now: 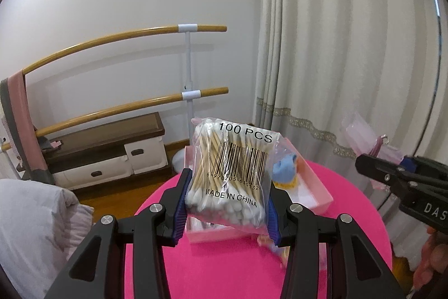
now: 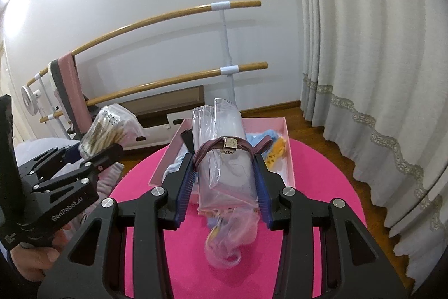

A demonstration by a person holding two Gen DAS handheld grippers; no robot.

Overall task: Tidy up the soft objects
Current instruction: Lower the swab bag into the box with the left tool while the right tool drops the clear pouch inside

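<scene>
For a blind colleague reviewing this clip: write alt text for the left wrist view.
The left gripper holds a clear bag of cotton swabs upright between its jaws, above a round pink table. Behind the bag lies an open pink box with a blue soft item inside. The right gripper enters from the right, before pale curtains.

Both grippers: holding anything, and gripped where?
Left gripper clamps a bag of cotton swabs by its lower end. Right gripper clamps a clear plastic packet by its sides, a hair tie looped around it.
</scene>
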